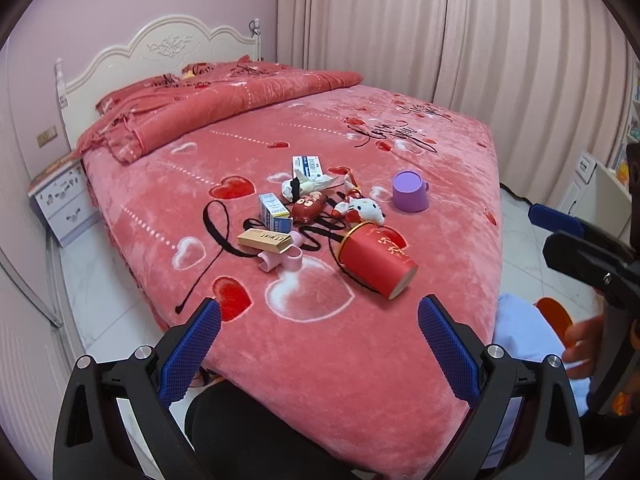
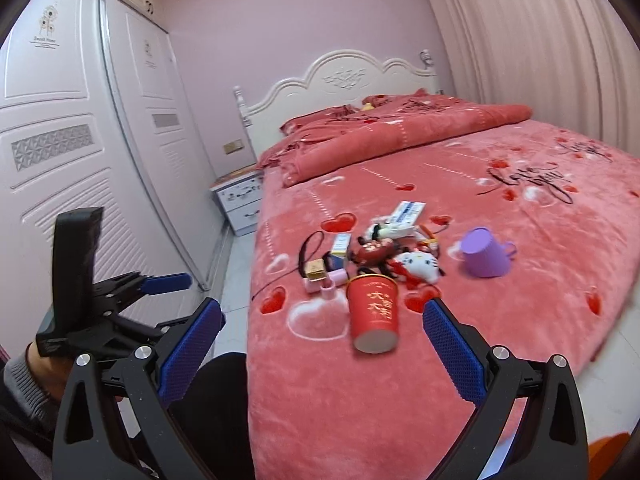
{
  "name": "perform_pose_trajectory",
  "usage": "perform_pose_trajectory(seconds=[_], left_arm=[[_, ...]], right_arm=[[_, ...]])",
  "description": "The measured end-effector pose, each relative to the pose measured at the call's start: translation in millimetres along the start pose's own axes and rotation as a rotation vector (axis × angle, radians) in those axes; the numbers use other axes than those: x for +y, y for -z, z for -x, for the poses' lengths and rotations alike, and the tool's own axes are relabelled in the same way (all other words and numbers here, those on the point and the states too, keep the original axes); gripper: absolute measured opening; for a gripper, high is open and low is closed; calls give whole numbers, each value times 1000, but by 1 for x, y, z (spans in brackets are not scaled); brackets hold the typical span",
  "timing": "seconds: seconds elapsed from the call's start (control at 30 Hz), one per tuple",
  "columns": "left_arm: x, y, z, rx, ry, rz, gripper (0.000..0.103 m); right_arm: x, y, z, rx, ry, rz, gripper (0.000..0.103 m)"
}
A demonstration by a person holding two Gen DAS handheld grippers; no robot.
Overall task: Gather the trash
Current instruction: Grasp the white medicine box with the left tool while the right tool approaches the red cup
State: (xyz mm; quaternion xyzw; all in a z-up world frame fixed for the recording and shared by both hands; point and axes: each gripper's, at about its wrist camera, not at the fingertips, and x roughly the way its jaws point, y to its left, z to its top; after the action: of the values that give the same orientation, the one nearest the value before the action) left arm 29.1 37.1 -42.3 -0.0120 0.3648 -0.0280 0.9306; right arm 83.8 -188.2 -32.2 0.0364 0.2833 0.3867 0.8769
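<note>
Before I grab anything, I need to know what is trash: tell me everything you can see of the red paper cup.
The red paper cup lies on its side on the pink plush bedspread, its white base towards the cameras, its gold-rimmed mouth towards the clutter. Gold characters run down its wall. It looks uncrushed. Neither gripper touches it; contact with neighbouring items is unclear.

The bed [image 1: 320,340] is viewed by the left wrist camera from just off its foot, aimed up its length toward the headboard [image 1: 160,52]. From the right wrist camera, the bed is seen from its foot corner nearer the wardrobe [image 2: 60,160]. The red cup [image 1: 374,266] and the clutter beyond it are shared by both views.
</note>
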Motion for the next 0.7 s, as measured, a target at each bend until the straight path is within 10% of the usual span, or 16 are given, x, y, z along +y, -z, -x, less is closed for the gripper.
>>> perform_pose_trajectory(seconds=[0.7], left_arm=[[49, -43, -85, 105, 112, -74, 97]], right_arm=[[-27, -5, -87, 207, 23, 3, 99]])
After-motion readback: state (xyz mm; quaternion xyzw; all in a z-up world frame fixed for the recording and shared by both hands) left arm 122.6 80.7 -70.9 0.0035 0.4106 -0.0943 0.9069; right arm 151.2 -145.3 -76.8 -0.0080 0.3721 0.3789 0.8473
